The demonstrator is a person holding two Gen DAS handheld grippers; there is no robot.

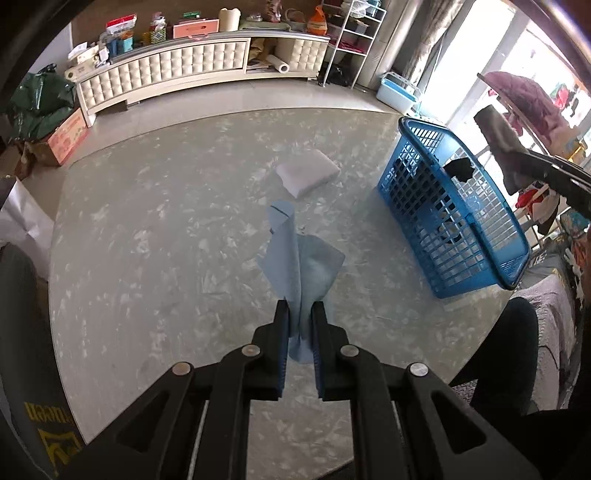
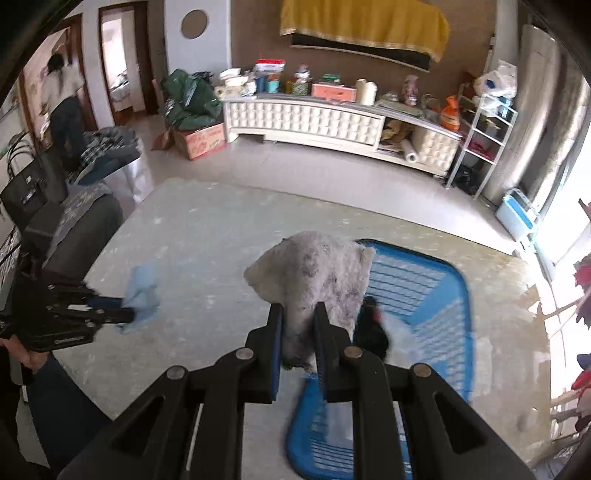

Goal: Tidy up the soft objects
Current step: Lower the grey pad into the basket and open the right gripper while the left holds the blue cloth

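Note:
My left gripper (image 1: pixel 300 314) is shut on a light blue cloth (image 1: pixel 303 266) and holds it above the grey marbled table (image 1: pixel 155 229); it also shows at the left of the right wrist view (image 2: pixel 142 295). My right gripper (image 2: pixel 300 317) is shut on a fluffy grey cloth (image 2: pixel 317 273) and holds it over the blue plastic basket (image 2: pixel 424 295). In the left wrist view the basket (image 1: pixel 454 210) stands at the right, with the right gripper and its grey cloth (image 1: pixel 498 136) above it. A folded white cloth (image 1: pixel 308 173) lies on the table beyond the blue cloth. A dark item (image 2: pixel 371 332) lies in the basket.
A long white cabinet (image 1: pixel 166 66) with clutter on top stands across the floor beyond the table. A cardboard box (image 1: pixel 68 138) and green bags sit at the left. A white wire rack (image 1: pixel 351 33) and a small blue bin (image 1: pixel 399 90) stand at the back right. A person (image 2: pixel 62 107) stands in a doorway.

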